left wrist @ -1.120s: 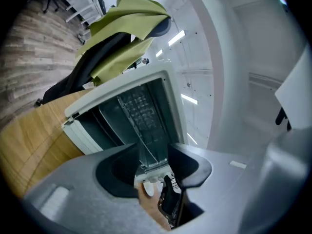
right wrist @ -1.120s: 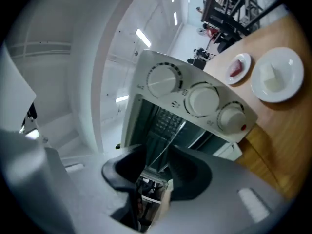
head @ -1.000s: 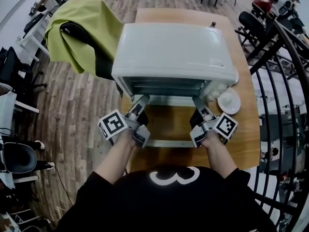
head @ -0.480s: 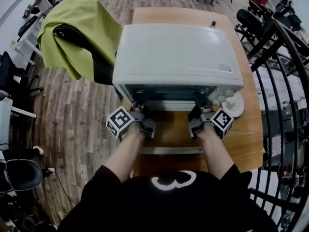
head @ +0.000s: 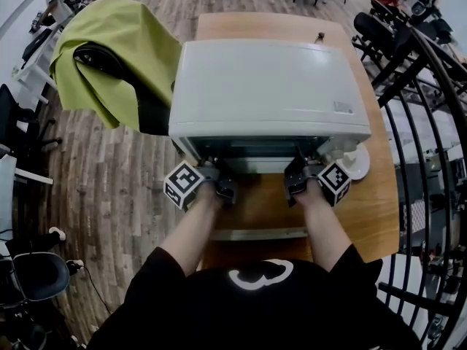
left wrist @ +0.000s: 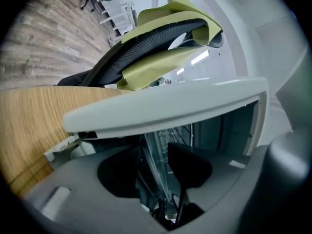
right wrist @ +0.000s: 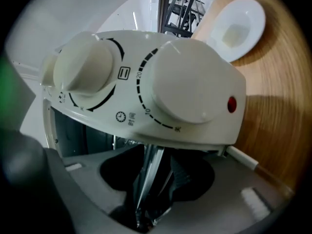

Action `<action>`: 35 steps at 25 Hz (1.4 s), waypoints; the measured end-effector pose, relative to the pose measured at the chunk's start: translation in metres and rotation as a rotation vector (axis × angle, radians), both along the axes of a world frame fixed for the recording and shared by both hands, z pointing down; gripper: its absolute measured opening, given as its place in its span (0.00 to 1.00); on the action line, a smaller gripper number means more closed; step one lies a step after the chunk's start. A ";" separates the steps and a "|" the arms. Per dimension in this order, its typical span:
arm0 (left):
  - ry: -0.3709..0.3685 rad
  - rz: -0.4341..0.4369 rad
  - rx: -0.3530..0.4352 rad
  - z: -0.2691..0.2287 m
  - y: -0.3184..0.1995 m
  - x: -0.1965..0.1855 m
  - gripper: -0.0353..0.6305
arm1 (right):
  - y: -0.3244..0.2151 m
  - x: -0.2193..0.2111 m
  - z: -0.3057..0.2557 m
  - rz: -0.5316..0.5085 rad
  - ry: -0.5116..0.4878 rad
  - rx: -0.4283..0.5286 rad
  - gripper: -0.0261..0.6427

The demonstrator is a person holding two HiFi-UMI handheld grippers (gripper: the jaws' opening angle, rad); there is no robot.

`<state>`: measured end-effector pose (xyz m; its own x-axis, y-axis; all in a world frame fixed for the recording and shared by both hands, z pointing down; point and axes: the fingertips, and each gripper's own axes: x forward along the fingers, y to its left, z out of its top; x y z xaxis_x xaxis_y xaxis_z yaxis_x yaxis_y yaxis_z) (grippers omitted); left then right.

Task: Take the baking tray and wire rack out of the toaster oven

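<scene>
The white toaster oven [head: 266, 86] stands on a wooden table with its door [head: 255, 199] folded down toward me. Both grippers reach level into its mouth. My left gripper [head: 213, 172] is at the left end of the opening. In the left gripper view its jaws [left wrist: 156, 167] are closing, with the thin edge of the wire rack [left wrist: 157, 143] between them and a gap still showing at the pads. My right gripper [head: 298, 170] is at the right end, below the knobs [right wrist: 187, 84]. A shiny tray edge [right wrist: 148, 167] runs between its parted jaws [right wrist: 157, 177].
A white saucer [head: 356, 162] lies on the table [head: 372, 203] just right of the oven, near my right gripper. A chair draped with a green cloth [head: 117, 49] stands to the left. A black railing [head: 423, 122] runs along the right side.
Both grippers have moved forward and down, from over the open door into the oven's mouth. The left jaws now straddle the rack edge and the right jaws the tray edge.
</scene>
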<state>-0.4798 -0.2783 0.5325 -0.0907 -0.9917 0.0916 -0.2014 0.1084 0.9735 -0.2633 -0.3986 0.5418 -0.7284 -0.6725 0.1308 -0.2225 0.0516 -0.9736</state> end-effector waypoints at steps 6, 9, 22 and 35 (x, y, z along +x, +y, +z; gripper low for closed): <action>-0.008 -0.010 -0.042 0.009 -0.003 -0.002 0.24 | -0.003 -0.005 0.002 0.006 0.002 0.002 0.24; -0.015 -0.013 -0.055 0.012 -0.003 -0.003 0.21 | -0.005 -0.005 0.002 0.012 0.004 0.006 0.18; -0.013 -0.023 -0.063 0.011 0.003 0.001 0.20 | 0.002 0.000 0.002 0.002 -0.004 0.006 0.18; -0.008 -0.034 -0.076 0.013 0.025 0.012 0.20 | 0.024 0.012 0.002 -0.003 -0.021 -0.007 0.17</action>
